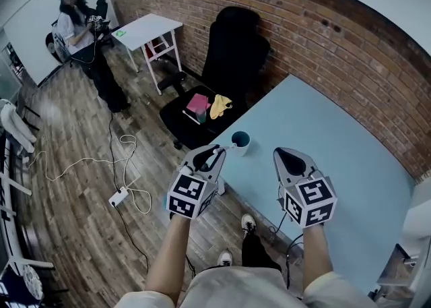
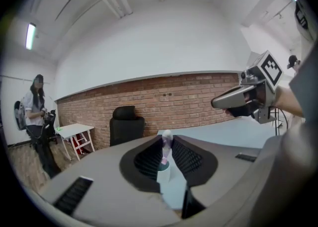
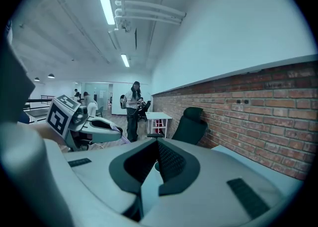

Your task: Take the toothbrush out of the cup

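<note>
**A:** While the left gripper (image 1: 217, 153) is clamped on the toothbrush (image 2: 166, 140), is the toothbrush actually out?

**B:** Not clearly. It stands upright between the pads, lower end down at the mouth of the cup (image 1: 240, 140). Looks part-way to me. Can't tell if it clears the rim.

**A:** Right gripper (image 1: 286, 154)?

**B:** Jaws together, nothing in them. It's near the edge of the counter (image 1: 337, 131), to the right of the cup.

**A:** What's left?

**B:** Raise the toothbrush clear, I'd say. The cup sits by the counter's corner, so it could drag or tip.

**A:** Room?

**B:** Pale blue counter along a brick wall (image 1: 303, 23). Black office chair (image 1: 232, 50) at the corner. White table (image 1: 148, 29) further off, with a person (image 1: 84, 37) standing beside it. Wood floor (image 1: 81, 232) with a cable (image 1: 81, 162) and a power strip (image 1: 119, 197).
</note>
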A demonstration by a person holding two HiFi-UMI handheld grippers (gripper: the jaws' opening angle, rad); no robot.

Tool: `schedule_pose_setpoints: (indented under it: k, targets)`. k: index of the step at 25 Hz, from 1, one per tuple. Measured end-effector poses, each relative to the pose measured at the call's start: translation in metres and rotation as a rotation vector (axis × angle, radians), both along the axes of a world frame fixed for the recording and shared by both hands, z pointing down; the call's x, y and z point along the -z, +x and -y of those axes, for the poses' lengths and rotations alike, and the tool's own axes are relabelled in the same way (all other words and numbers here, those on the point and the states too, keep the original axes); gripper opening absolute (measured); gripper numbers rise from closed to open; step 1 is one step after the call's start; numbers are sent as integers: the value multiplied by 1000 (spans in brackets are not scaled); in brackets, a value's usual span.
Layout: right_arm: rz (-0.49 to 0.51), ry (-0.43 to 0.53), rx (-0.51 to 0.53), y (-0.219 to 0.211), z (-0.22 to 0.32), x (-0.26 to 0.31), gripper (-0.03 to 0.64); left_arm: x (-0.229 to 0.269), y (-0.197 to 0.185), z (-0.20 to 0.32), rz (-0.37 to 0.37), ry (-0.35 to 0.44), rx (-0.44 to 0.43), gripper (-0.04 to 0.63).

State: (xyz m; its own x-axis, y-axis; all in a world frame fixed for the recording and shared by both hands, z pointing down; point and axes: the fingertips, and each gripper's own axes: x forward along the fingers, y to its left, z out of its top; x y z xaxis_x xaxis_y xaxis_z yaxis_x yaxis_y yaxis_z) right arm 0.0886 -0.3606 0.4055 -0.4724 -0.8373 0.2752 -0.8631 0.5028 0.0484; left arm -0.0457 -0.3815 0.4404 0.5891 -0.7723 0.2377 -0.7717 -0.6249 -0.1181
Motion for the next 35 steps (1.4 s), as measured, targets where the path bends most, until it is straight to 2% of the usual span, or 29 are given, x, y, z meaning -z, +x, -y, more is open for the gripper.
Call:
schedule_pose_setpoints:
  k: [15,25,35]
  targets:
    - [22,72,-2,-21,-65,36,18,54,-36,-80,-52,95,16,83]
    - [8,131,19,-46,-89,61,18,79,-54,-108,-52,147,13,83]
    - [-12,150,14,-43,-101,67,17,90,-51,-121,-57,169,14,83]
